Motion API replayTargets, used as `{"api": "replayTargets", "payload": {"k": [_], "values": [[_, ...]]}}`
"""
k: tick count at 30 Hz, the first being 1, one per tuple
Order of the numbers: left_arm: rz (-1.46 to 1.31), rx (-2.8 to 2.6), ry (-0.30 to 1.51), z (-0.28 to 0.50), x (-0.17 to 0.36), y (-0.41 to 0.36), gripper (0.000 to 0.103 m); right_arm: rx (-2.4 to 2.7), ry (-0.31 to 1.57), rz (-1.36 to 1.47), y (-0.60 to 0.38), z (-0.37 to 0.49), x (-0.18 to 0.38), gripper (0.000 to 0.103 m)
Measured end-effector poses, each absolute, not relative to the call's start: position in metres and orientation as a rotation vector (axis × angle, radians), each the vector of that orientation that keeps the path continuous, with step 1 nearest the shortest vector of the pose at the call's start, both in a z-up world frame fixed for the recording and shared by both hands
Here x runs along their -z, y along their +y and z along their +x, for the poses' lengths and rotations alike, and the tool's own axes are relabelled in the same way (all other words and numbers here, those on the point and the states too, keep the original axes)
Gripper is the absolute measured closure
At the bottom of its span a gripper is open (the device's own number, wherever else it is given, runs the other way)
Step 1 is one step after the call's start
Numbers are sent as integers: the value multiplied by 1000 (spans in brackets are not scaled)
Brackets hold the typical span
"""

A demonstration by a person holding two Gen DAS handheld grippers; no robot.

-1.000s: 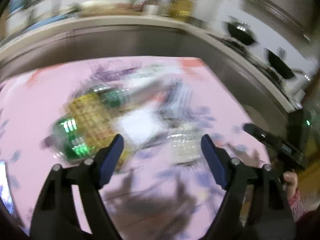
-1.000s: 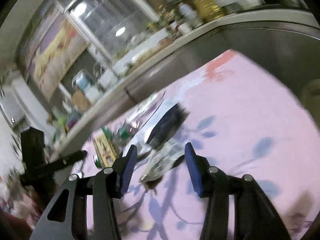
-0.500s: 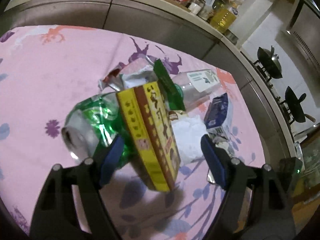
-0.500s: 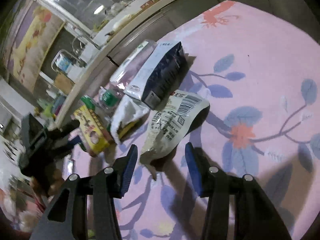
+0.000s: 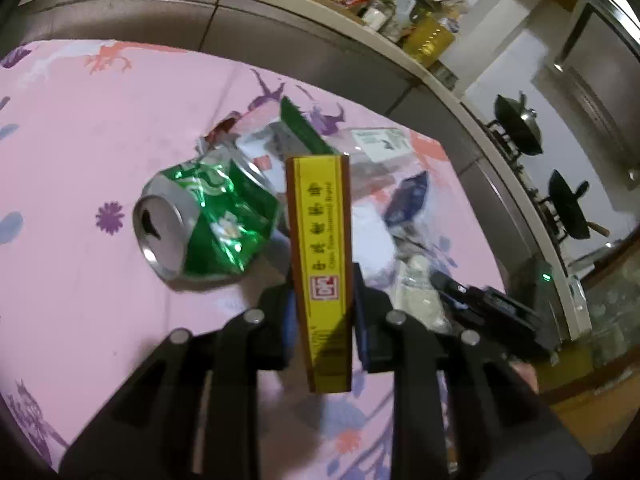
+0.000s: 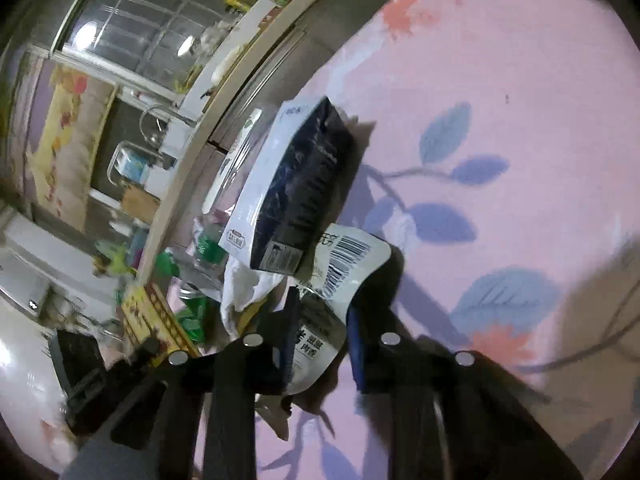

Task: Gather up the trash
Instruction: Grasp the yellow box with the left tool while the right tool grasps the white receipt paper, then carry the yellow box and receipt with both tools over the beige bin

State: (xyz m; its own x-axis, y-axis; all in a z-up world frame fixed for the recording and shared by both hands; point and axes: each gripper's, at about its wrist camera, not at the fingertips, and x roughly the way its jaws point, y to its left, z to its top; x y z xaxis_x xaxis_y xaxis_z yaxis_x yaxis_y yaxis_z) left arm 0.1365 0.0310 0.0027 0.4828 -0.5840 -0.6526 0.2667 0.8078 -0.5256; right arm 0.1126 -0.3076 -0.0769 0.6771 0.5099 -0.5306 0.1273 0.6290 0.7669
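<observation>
1. Left gripper point(image 5: 323, 312) jaws, wide apart half a second ago, are closing onto the yellow carton point(image 5: 322, 248), pads pressing both sides.
2. Right gripper point(image 6: 320, 332), earlier open, is closing on the barcode pouch point(image 6: 340, 276), now pinched.
3. Crushed green can point(image 5: 200, 224) lies mid-tablecloth point(image 5: 80, 128).
4. Dark box point(image 6: 296, 192) rests on the pouch's far end.
5. Foil wrappers behind the carton are blurred, half hidden.

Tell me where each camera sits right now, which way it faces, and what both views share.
Left wrist: on the left gripper, looking down along its closing jaws at the yellow box between them; a hand shows.
Right wrist: on the right gripper, looking down at the barcode wrapper between its closing jaws.
Shared: pink tablecloth, green can, dark blue carton.
</observation>
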Motion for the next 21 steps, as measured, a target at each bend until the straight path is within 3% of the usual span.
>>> {"api": "replayTargets", "payload": {"k": [3,10,21], "values": [[-382,569,928,123,-10,26,81,-291,782,916,-312,102,69,101],[-313,713,953,117,-27,-38,81,-217,646,870,-357,47,37,102],[-79,1046,973,128,-44,-258,81,191,364,919,-521,-61,24,101]]}}
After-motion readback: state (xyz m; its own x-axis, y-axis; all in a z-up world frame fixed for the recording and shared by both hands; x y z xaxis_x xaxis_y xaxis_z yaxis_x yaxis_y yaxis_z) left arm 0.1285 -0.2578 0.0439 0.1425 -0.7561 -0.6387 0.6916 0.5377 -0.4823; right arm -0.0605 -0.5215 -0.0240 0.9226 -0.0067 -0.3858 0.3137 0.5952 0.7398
